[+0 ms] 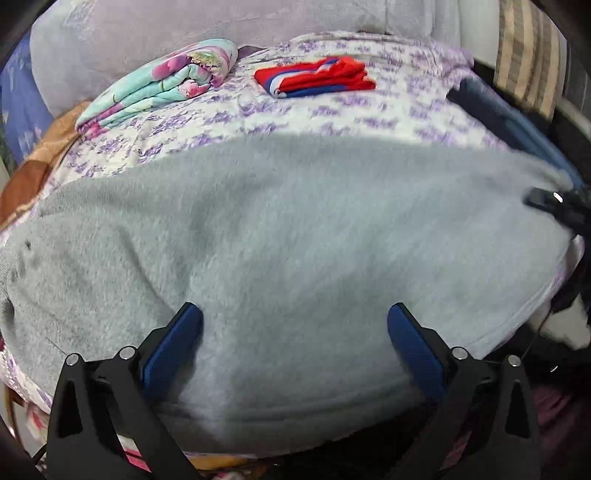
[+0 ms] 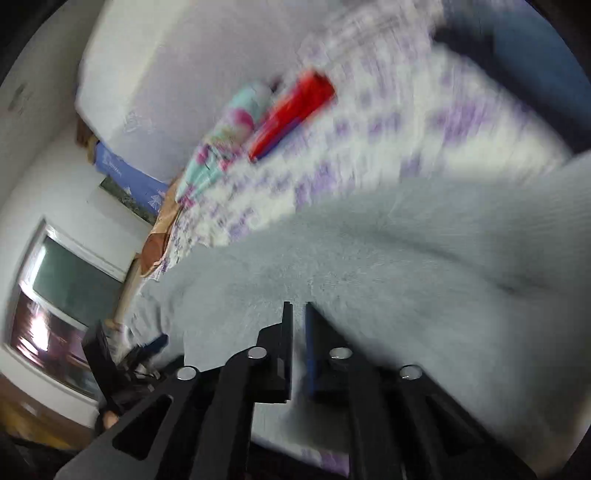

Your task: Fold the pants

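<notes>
Grey fleece pants (image 1: 280,229) lie spread across a bed with a purple-flowered sheet (image 1: 332,114). My left gripper (image 1: 294,314) is open, its blue-padded fingers (image 1: 177,350) wide apart just above the near part of the pants, holding nothing. In the right wrist view, which is tilted and motion-blurred, my right gripper (image 2: 299,314) has its jaws nearly together, pinching the grey pants fabric (image 2: 388,266) at their edge. The right gripper also shows in the left wrist view (image 1: 554,206) at the far right edge of the pants.
A folded red and blue garment (image 1: 317,77) and a folded teal floral blanket (image 1: 159,88) lie at the back of the bed. A grey pillow or headboard (image 1: 184,33) is behind. A dark blue item (image 1: 509,110) lies at the right. A window (image 2: 62,291) is left.
</notes>
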Demonstrator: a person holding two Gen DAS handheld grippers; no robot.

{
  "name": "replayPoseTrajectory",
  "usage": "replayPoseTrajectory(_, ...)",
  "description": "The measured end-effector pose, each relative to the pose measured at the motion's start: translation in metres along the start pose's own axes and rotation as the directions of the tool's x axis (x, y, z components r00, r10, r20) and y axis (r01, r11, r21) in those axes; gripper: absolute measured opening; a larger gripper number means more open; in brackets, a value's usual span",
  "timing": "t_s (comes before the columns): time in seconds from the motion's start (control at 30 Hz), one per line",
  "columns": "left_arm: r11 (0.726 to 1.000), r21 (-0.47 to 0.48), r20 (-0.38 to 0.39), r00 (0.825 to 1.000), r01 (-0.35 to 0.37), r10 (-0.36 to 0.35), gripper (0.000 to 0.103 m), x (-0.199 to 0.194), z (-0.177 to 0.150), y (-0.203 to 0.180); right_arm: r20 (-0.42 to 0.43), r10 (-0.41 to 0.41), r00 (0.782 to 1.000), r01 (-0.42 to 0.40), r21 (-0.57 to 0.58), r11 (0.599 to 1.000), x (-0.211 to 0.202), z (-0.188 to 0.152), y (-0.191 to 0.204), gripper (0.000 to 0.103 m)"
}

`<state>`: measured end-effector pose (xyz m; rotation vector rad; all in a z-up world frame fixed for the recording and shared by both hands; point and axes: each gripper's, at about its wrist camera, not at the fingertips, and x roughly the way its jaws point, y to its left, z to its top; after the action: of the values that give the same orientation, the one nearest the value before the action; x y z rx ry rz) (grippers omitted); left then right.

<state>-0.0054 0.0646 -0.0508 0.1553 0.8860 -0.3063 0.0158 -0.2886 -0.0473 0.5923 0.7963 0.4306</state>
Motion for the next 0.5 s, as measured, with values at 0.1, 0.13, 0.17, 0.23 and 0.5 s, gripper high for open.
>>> replayPoseTrajectory(0.1, 0.994, -0.059, 0.101, 0.991, 0.09, -0.083, 0.098, -0.027, 0.008, -0.004, 0.254, -0.127, 0.959, 0.14, -0.033, 0.99, -0.084, -0.009, 0.003, 0.088)
replayPoseTrajectory(0.13, 0.993, -0.061, 0.129, 0.988, 0.098, -0.09, 0.098, -0.033, 0.01, -0.007, 0.313, -0.193, 0.93, 0.207, -0.011, 0.978, -0.103, -0.012, -0.002, 0.089)
replayPoseTrajectory(0.17, 0.992, -0.06, 0.149, 0.984, 0.107, -0.098, 0.098, -0.037, 0.011, -0.01, 0.329, -0.254, 0.91, 0.261, 0.021, 0.965, -0.118, -0.015, -0.01, 0.089)
replayPoseTrajectory(0.23, 0.99, -0.057, 0.156, 0.98, 0.13, -0.12, 0.098, -0.037, 0.012, -0.017, 0.305, -0.278, 0.911, 0.258, 0.104, 0.96, -0.128, -0.021, -0.031, 0.089)
replayPoseTrajectory(0.5, 0.983, -0.122, 0.11, 0.986, 0.139, -0.126, 0.098, -0.025, 0.004, -0.007, 0.265, -0.166, 0.95, 0.109, 0.217, 0.97, -0.063, -0.025, -0.092, 0.089)
